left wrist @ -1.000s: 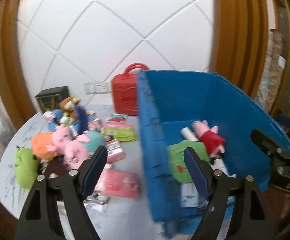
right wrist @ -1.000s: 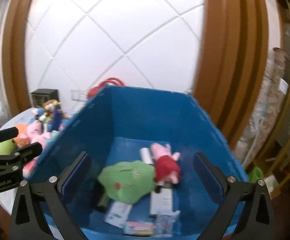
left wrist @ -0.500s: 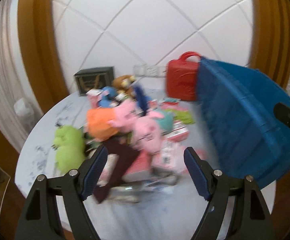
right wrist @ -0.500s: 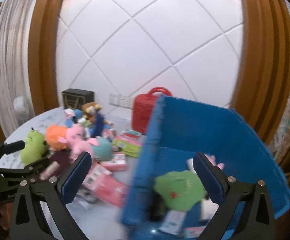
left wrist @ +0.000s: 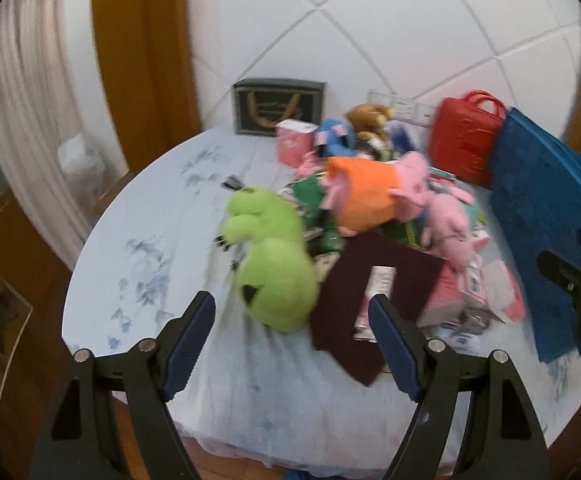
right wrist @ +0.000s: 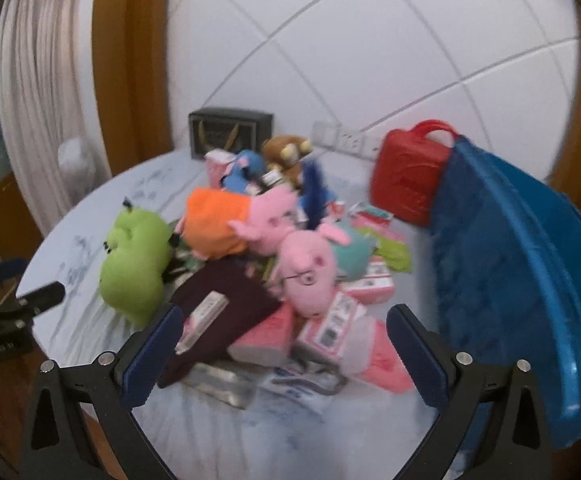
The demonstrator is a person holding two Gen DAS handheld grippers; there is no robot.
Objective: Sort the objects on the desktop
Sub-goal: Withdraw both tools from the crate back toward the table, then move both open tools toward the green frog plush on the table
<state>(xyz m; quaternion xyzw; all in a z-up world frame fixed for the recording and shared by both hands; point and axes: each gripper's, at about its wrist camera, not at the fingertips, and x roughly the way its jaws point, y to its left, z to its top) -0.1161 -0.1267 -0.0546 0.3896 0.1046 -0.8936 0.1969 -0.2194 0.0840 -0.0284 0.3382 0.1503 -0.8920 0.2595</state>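
A pile of toys and packets lies on the round table (left wrist: 150, 248). A green plush (left wrist: 274, 256) lies at its left, also in the right wrist view (right wrist: 134, 256). Behind it are an orange-and-pink pig plush (left wrist: 370, 192) and a pink pig plush with glasses (right wrist: 310, 272). A dark maroon cloth (left wrist: 370, 292) carries a small white packet (left wrist: 378, 284). The blue bin (right wrist: 522, 280) stands at the right. My left gripper (left wrist: 292, 344) is open and empty, just in front of the green plush. My right gripper (right wrist: 282, 352) is open and empty, over pink packets (right wrist: 330, 332).
A red case (right wrist: 406, 176) stands against the wall beside the bin. A dark framed box (left wrist: 278, 106) stands at the back, a brown plush (right wrist: 286, 156) in front of it. The table's front edge (left wrist: 250, 440) is close below both grippers. A curtain (right wrist: 46, 112) hangs at the left.
Both grippers have swung left, away from the blue bin's inside and over to the pile of toys on the table. Both stay open and empty.
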